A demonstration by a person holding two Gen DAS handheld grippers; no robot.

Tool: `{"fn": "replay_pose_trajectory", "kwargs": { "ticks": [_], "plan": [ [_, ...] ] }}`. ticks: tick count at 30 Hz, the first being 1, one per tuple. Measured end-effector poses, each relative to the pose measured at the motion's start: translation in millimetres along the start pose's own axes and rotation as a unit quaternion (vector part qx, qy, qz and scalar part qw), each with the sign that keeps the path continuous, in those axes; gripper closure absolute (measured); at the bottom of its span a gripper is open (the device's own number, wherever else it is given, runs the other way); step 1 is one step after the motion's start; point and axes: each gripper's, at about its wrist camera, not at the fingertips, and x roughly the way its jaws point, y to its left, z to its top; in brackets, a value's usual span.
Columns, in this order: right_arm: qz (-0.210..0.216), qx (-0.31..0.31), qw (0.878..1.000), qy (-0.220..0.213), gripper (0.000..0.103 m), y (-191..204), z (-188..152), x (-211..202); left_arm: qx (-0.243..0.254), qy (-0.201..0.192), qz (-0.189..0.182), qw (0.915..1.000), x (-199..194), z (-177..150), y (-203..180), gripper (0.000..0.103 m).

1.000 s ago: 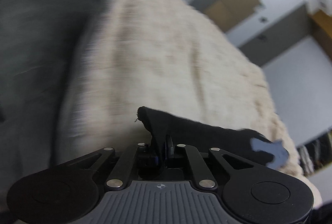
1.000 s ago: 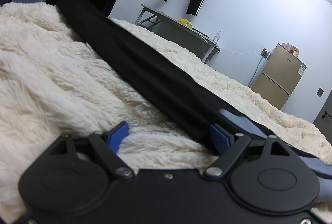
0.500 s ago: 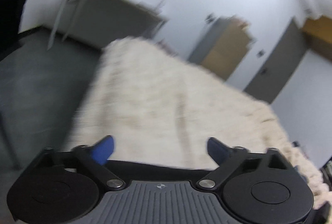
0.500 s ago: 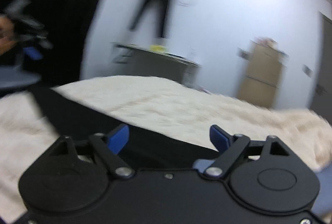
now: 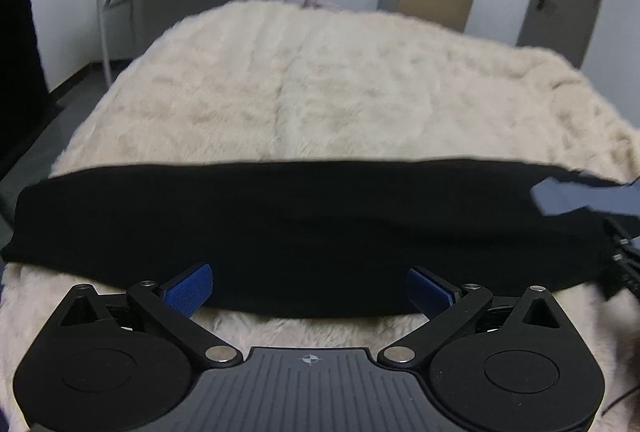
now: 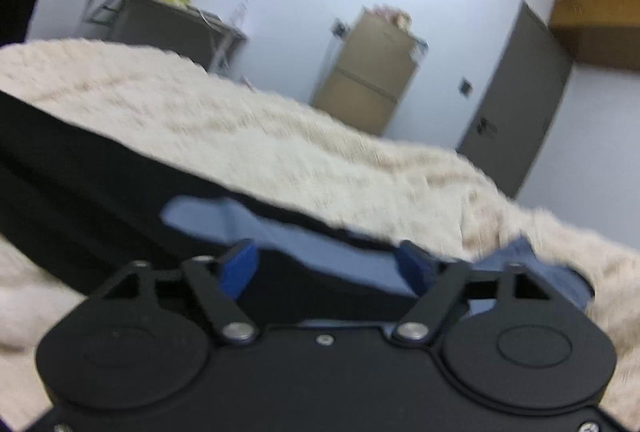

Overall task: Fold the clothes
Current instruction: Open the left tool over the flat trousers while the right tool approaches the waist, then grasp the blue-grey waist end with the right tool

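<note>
Your black garment (image 5: 304,216) lies as a long folded band across the bed (image 5: 320,80). Left gripper (image 5: 310,286) and right gripper (image 6: 326,262) have just opened their jaws wide, holding nothing; further folds likely remain.

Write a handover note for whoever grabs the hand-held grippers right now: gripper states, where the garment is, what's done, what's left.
Left hand-held gripper: open, jaws just opened, holding nothing, near edge of the black garment below it.
Right hand-held gripper: open, jaws just widened, over the garment's blue-patterned end, no grip visible.
Garment: long narrow band lying across the cream fleece blanket.
Done: apparently folded lengthwise and laid down.
Left: likely fold the band end to end, then tidy.
</note>
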Motion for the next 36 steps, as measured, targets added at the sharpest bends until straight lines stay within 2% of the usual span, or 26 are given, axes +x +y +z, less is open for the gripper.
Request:
{"fn": "replay_pose_trajectory", "kwargs": {
  "ticks": [2, 5, 11, 15, 20, 22, 25, 30, 31, 33, 36],
  "plan": [
    [0.038, 0.008, 0.999, -0.012, 0.010, 17.2, 20.3, -0.5, -0.013, 0.004, -0.005, 0.9999, -1.8, -2.4, 3.5, 0.000],
    [0.099, 0.025, 0.995, -0.008, 0.009, 44.5, 48.5, 4.2, -0.032, 0.007, -0.009, 0.9994, -4.3, -2.9, 7.3, 0.000],
    [0.163, 0.046, 0.986, 0.010, 0.009, 94.0, 82.8, 11.8, -0.035, -0.002, -0.008, 0.9994, -15.8, -1.1, 5.1, 0.000],
    [0.176, 0.031, 0.983, 0.039, 0.009, 115.6, 76.8, 12.6, -0.027, 0.000, -0.008, 0.9996, -14.8, -1.8, 3.8, 0.000],
    [0.144, 0.029, 0.986, 0.075, 0.006, 101.7, 45.5, 26.2, -0.035, 0.010, -0.009, 0.9993, -11.4, -3.5, 6.4, 0.000],
    [0.098, 0.054, 0.989, 0.093, 0.001, 77.6, 30.8, 35.4, -0.039, 0.013, -0.009, 0.9991, -9.9, -3.7, 8.8, 0.000],
    [0.027, 0.085, 0.989, 0.121, 0.000, 34.4, 17.4, 48.3, -0.055, 0.025, -0.008, 0.9982, -3.1, -2.7, 16.3, 0.000],
    [-0.055, 0.109, 0.980, 0.154, 0.001, -25.9, 13.2, 68.2, -0.091, 0.025, -0.007, 0.9955, -2.0, -0.7, 33.6, 0.000],
    [-0.067, 0.132, 0.977, 0.156, 0.001, -52.9, 15.1, 68.2, -0.100, 0.023, -0.011, 0.9946, -3.2, -0.4, 38.9, 0.000],
    [-0.081, 0.170, 0.970, 0.155, 0.001, -89.8, 14.7, 62.4, -0.112, 0.021, -0.014, 0.9934, -4.1, 0.1, 45.8, 0.000],
    [-0.071, 0.209, 0.962, 0.162, 0.001, -140.6, 12.8, 48.2, -0.128, 0.024, -0.019, 0.9913, -2.9, 0.3, 53.3, 0.000]
  ]
}}
